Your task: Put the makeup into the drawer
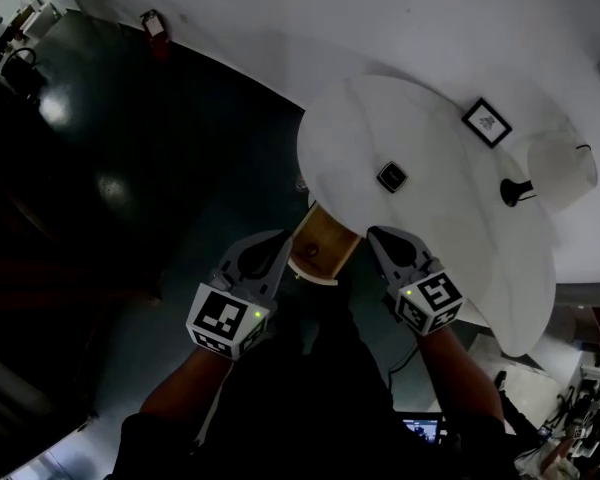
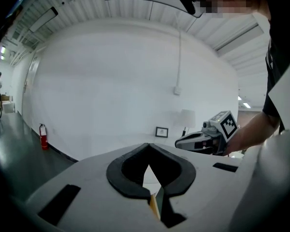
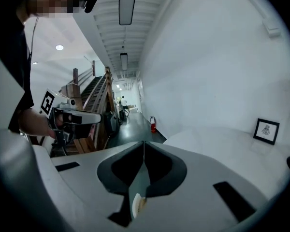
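A small dark square makeup compact [image 1: 391, 176] lies on the white round table [image 1: 430, 238], a little beyond the near edge. A wooden drawer [image 1: 327, 240] sticks out from under that edge, toward me. My left gripper [image 1: 283, 238] hangs just left of the drawer and my right gripper [image 1: 376, 234] just right of it, both raised and pointing at the table. In each gripper view the jaw tips meet with nothing between them: left gripper [image 2: 147, 145], right gripper [image 3: 144, 142]. Neither touches the compact.
A small framed picture [image 1: 486, 121] stands at the table's back, with a white lamp [image 1: 562, 168] on a black base to its right. The wall is close behind. Dark floor lies to the left, with a red fire extinguisher [image 1: 154, 28] by the wall.
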`<state>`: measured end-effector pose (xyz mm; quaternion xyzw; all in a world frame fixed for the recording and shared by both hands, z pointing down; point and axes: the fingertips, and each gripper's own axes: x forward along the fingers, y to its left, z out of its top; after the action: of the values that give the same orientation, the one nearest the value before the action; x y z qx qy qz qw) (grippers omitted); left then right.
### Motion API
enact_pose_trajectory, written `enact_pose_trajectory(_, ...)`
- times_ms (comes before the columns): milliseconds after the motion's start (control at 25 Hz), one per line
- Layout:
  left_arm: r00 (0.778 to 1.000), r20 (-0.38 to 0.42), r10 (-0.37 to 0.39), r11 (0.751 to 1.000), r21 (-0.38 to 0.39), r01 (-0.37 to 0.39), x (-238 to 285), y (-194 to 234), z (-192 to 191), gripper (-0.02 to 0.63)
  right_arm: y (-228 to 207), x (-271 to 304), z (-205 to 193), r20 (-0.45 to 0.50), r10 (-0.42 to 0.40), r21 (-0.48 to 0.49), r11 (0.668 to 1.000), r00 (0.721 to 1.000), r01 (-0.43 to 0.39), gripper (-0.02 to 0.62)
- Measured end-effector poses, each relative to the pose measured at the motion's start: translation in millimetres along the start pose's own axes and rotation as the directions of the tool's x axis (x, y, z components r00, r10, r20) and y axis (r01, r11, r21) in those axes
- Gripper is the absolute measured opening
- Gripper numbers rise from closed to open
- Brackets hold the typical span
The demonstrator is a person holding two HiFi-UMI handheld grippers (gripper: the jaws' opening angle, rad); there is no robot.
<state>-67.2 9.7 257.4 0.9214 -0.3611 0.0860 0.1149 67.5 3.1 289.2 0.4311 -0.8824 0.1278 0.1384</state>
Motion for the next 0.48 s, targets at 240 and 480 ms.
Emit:
enact_pose_trajectory(240, 1.000, 0.015, -0.020, 1.000, 0.016, 0.020, 39, -18, 23, 0.009, -43, -1, 7, -0.005, 0.010, 0.021, 1.000, 1.000, -0.010, 0.018)
enact_pose_trajectory(480, 0.999, 0.022, -0.029, 0.999, 0.022, 0.029, 81, -35, 41, 0.009, -95, -1, 6, -0.032, 0.012, 0.049, 0.999, 0.999, -0.010, 0.020)
